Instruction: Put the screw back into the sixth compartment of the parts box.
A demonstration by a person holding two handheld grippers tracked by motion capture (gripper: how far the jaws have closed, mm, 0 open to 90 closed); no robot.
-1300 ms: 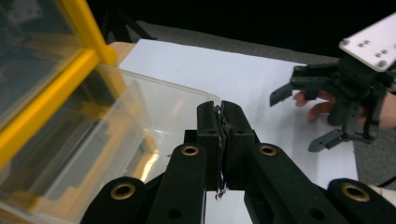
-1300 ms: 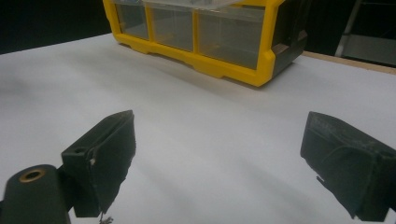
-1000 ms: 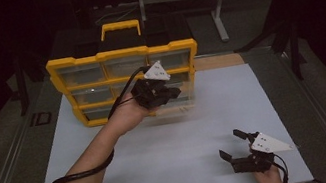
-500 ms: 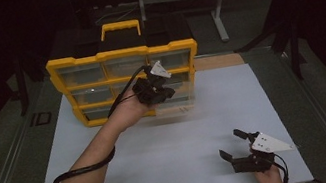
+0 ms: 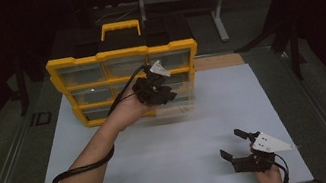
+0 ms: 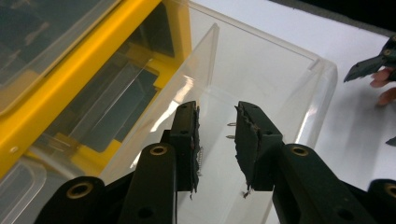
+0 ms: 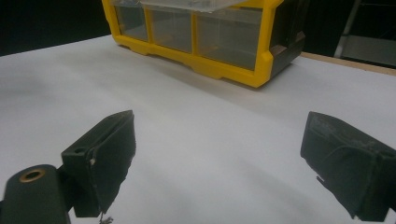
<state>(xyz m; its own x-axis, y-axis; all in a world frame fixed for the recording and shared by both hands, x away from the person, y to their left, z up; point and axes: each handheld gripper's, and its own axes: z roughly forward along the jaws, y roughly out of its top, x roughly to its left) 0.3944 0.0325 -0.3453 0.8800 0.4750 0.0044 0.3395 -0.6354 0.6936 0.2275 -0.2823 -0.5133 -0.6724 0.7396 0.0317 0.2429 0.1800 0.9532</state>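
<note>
Desk (image 5: 175, 170): white, carrying everything.
Organiser (image 5: 95, 63): yellow frame at 11 o'clock; probably rigid and fairly heavy.
Drawer (image 6: 261, 79): clear plastic, part pulled out at the organiser's right; likely light, slick, crackable, best taken by its front wall.
Left claw (image 6: 217, 140): jaws parted inside the drawer, gripping nothing; the left claw view reveals two small screws (image 6: 230, 130).
Right claw (image 5: 237, 147): released, at 5 o'clock.

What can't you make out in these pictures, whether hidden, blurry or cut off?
- High view: the clear drawer is smeared with blur; the left gripper covers its front.
- Left gripper view: whether its jaws grip the drawer's wall.
- Right gripper view: the yellow organizer is cut off by the top edge.
</note>
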